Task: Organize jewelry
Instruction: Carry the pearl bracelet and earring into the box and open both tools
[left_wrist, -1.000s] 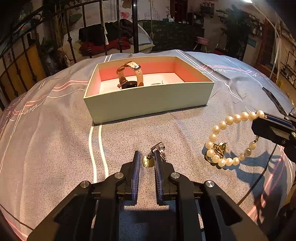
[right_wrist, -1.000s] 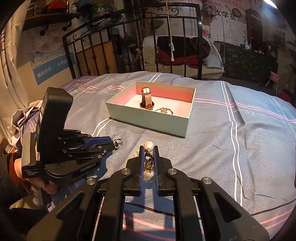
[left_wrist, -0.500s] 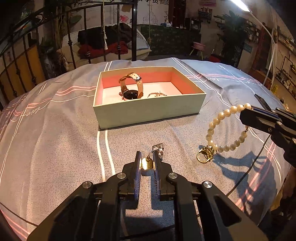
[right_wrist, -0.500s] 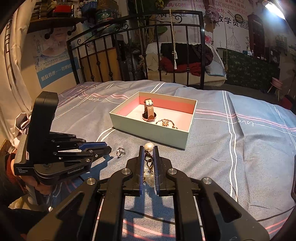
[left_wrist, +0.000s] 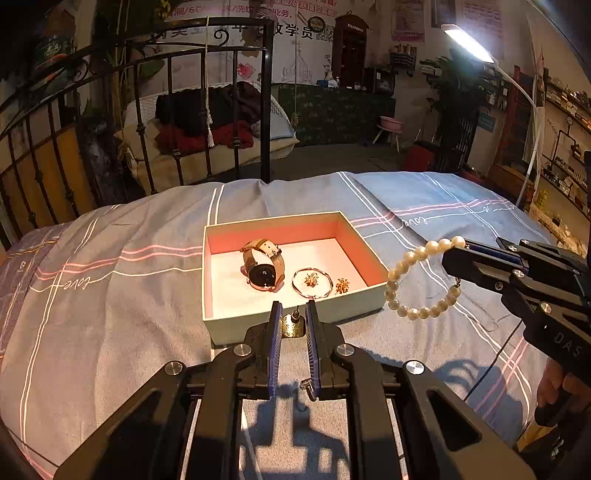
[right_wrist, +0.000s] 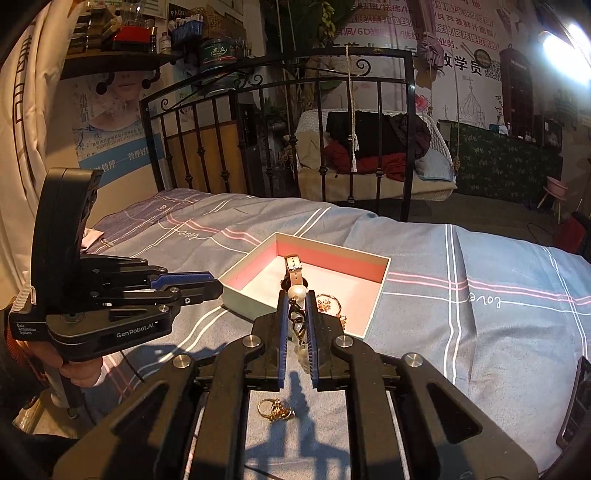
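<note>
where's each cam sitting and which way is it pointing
Left wrist: on the left gripper, looking down its fingers at the open box; the right gripper dangles a pearl bracelet.
Right wrist: on the right gripper, same box beyond; the left gripper and a hand at left.
Shared: box, watch, bedspread.

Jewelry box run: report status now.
Left gripper shut on gold ring. Right gripper shut on pearl bracelet. Box open ahead, watch inside. Path clear.
</note>
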